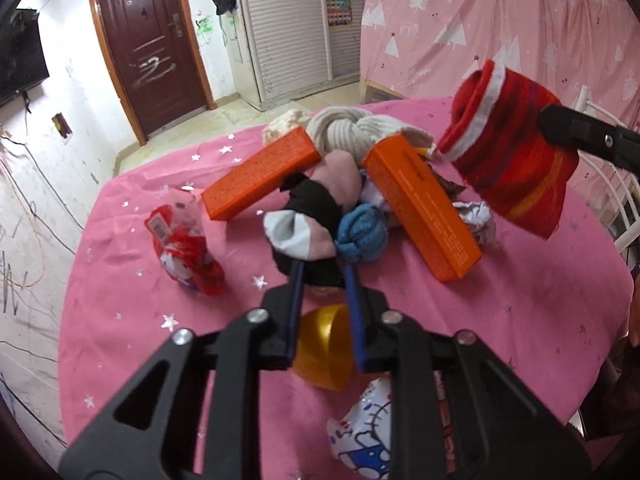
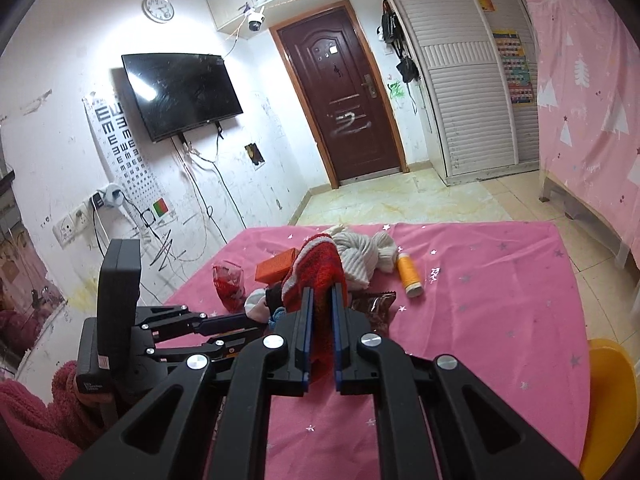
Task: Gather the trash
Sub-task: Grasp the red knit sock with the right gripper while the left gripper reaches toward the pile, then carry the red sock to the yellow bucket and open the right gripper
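Two orange boxes (image 1: 260, 176) (image 1: 422, 208) lie in the clutter on the pink, star-printed counter (image 1: 132, 320); both carry fine print too small to read. Left of them lies a crumpled red snack wrapper (image 1: 186, 248) with a barcode label and a cartoon cat face, and at the near edge a white wrapper (image 1: 366, 440) shows a similar cat drawing in blue and red. A gold bowl (image 1: 324, 348) sits just beyond it, partly hidden by the fingers; its contents cannot be seen. Further off, an orange bottle (image 2: 408, 274) with a white cap lies on its side, and a brown foil wrapper (image 2: 374, 306) lies near it.

The left hand-held gripper (image 1: 322, 270) is clenched on a black, pink and white sock (image 1: 308, 224) at the pile's near side, with a knotted blue sock (image 1: 362, 232) touching it on the right. The right hand-held gripper (image 2: 320, 296) is grasping a red sock (image 1: 508, 152) with a white band and an orange stripe, lifted clear of the counter at the right, above the pile. A cream knitted bundle (image 1: 352, 130) rests at the far side of the pile.

On the wall hang a dark screen (image 2: 180, 94), an eye chart (image 2: 124, 144) of E symbols and a clock (image 2: 159, 8).
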The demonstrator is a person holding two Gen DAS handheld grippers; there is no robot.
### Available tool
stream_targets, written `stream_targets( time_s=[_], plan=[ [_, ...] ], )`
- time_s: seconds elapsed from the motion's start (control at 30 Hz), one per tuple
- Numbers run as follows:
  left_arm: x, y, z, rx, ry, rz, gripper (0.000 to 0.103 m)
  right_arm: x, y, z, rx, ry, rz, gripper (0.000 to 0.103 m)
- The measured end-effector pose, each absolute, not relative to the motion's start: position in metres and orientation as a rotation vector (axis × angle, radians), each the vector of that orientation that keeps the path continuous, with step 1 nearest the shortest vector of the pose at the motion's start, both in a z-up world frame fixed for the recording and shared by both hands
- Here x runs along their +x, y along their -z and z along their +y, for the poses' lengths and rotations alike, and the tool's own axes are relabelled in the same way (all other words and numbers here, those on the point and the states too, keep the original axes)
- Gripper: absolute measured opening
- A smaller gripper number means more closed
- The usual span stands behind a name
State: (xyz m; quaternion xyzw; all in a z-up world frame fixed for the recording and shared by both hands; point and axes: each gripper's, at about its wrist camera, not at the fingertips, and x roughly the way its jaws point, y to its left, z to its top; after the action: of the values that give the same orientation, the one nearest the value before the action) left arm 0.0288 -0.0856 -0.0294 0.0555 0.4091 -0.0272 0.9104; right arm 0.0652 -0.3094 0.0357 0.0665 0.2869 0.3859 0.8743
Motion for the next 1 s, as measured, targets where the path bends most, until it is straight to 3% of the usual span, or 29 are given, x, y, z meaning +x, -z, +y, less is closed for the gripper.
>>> stream_targets(
  time_s=[1.0],
  plan=[
    [0.027, -0.063, -0.084, 0.085, 0.04, 0.623, 0.007, 0.07, -0.049, -0.379, 0.261, -0.702, 0.518, 0.002]
  ],
)
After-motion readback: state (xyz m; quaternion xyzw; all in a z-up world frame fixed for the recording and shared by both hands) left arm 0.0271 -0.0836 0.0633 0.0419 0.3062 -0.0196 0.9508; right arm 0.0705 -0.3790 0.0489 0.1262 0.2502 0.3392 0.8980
